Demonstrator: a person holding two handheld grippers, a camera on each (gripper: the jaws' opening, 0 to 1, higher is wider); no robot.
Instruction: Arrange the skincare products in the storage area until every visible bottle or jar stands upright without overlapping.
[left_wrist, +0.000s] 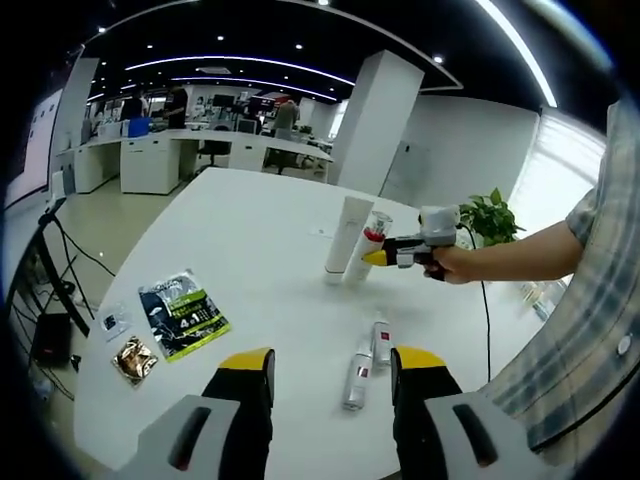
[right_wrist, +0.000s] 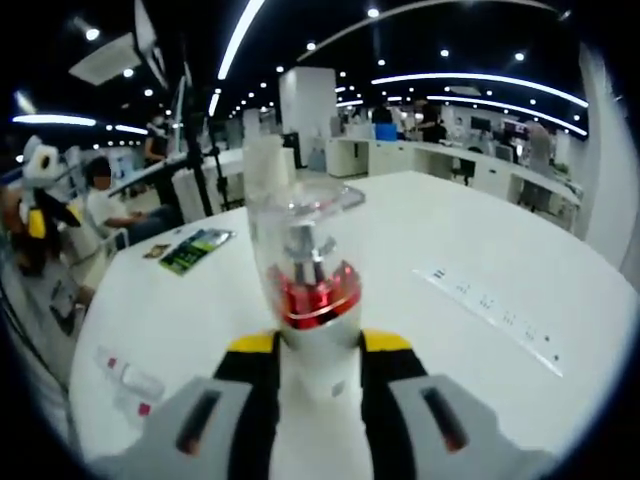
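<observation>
Office bg, white counter (left_wrist: 250, 250) | R tool (right_wrist: 318, 352) clamped on red-collar pump bottle (right_wrist: 310, 270), upright beside white tube (left_wrist: 347, 235) | L tool (left_wrist: 330, 368) apart, over 2 lying bottles (left_wrist: 368, 362) | tip: release only when base flat.

Open white table (left_wrist: 250, 230) from 9 to 12 o'clock of the left gripper (left_wrist: 330, 372), bare up to the far edge. Obstructions: two small bottles (left_wrist: 368, 362) lying flat between the jaws at 1 o'clock; green packet (left_wrist: 183, 312) and foil sachet (left_wrist: 133, 358) at 10 o'clock. Farther at 12 to 1 o'clock, upright white tube (left_wrist: 345, 235) beside pump bottle (left_wrist: 366, 250), with right gripper (left_wrist: 378, 256) closed around the latter.
</observation>
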